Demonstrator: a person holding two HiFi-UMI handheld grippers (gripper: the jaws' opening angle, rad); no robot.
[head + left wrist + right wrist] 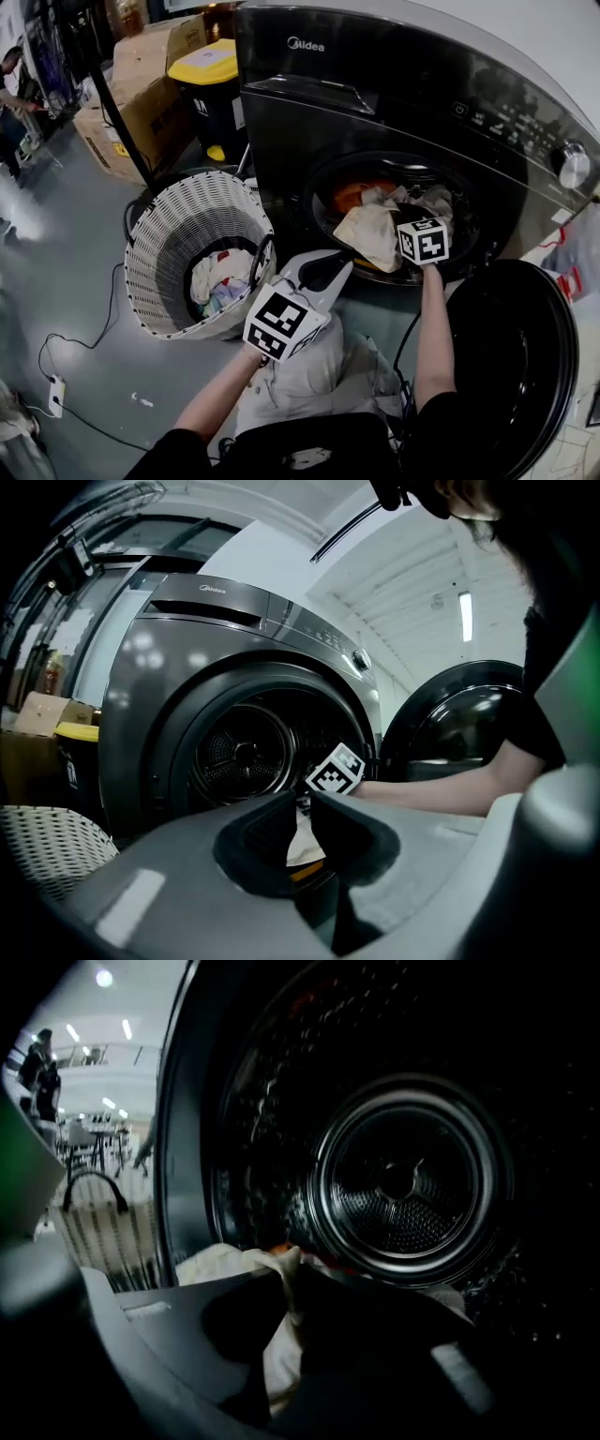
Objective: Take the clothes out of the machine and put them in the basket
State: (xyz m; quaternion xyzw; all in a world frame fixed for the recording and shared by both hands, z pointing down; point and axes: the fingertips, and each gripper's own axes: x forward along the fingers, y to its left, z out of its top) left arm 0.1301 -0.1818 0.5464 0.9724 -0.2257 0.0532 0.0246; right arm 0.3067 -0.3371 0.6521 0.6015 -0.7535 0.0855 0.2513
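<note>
Head view: the machine [394, 84] stands at the far right with its door [511, 356] swung open on the near right. The right claw [405, 223] reaches into the drum mouth and is clamped on a cream cloth [370, 234]; an orange garment [352, 195] lies behind it. The left claw [330, 267] hangs between the machine and the basket [155, 239], tips together, holding nothing. The basket, on the left, holds some clothes [217, 277]. Far left are a yellow-lidded bin [208, 61] and cardboard boxes [141, 84]; a cable [84, 342] trails over the floor.

Left gripper view: the left claw [302, 799] has its tips together and points at the drum mouth, where the right forearm [441, 785] crosses in from the right.

Right gripper view: the right claw [289, 1274] pinches a fold of the cream cloth [281, 1344], with the drum's back wall [403, 1180] beyond and the basket [103, 1227] outside on the left.
</note>
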